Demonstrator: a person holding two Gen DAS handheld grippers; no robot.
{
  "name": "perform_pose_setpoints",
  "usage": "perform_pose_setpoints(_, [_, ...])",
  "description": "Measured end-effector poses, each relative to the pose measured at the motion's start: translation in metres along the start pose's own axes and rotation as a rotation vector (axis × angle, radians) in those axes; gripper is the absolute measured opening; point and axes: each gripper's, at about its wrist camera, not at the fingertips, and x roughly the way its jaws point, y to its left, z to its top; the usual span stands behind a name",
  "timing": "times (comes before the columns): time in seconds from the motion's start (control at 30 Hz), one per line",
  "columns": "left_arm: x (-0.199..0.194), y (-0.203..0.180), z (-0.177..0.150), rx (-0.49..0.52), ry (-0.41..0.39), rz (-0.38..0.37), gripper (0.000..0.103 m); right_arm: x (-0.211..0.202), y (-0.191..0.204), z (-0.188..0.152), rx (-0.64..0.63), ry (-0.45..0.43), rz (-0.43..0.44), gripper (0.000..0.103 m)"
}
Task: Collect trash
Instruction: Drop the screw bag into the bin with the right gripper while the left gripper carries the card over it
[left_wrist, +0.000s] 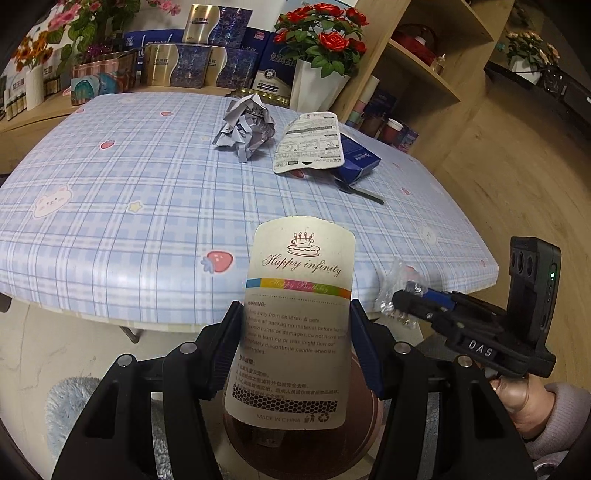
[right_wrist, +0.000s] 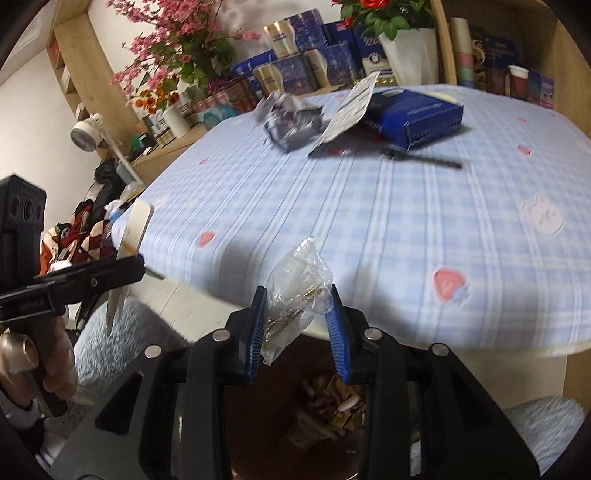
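Two pieces of trash were held off the near edge of the plaid-covered table (left_wrist: 147, 177), above a dark round bin (right_wrist: 325, 417) that was seen below both grippers. The left gripper (left_wrist: 295, 332) was clamped on a candle packaging card (left_wrist: 299, 302), its jaws pressed against the card's two long edges so that the card was bowed between them. The right gripper (right_wrist: 297, 325) was closed on a clear crinkled plastic bag (right_wrist: 295, 288), though its right pad appeared to touch the film only lightly, so the hold was judged weak. A slip of the bag was considered the likeliest fault: thin film could be pulled free by any quick swing, and it might drift past the bin's rim onto the fluffy rug (right_wrist: 543, 424). The card, being stiff and sprung, could be flicked sideways on release and land outside the bin. Both grippers were crowded close over the bin, so a knock between them was possible. Farther back on the table, a crumpled paper wad (left_wrist: 245, 127), a printed backing card (left_wrist: 310, 142), a blue box (left_wrist: 356, 157) and a dark thin utensil (left_wrist: 364, 192) were left uncollected; the backing card was leaned on the box and could be dragged with it.
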Motion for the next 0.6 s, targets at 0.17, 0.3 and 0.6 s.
perform_pose_setpoints(0.17, [-0.003,-0.006,-0.013,0.007,-0.005,0.000,0.056,0.009,0.010,-0.022,-0.018,0.068,0.018,0.034])
perform_pose_setpoints(0.3, [-0.003,-0.006,-0.021,-0.010,-0.004,-0.004,0.057,0.020,0.014,-0.036,-0.043,0.130,0.012,0.034])
perform_pose_setpoints(0.6, [0.001,-0.002,-0.033,-0.030,-0.002,0.001,0.057,0.043,0.009,-0.046,-0.025,0.231,-0.009,0.034])
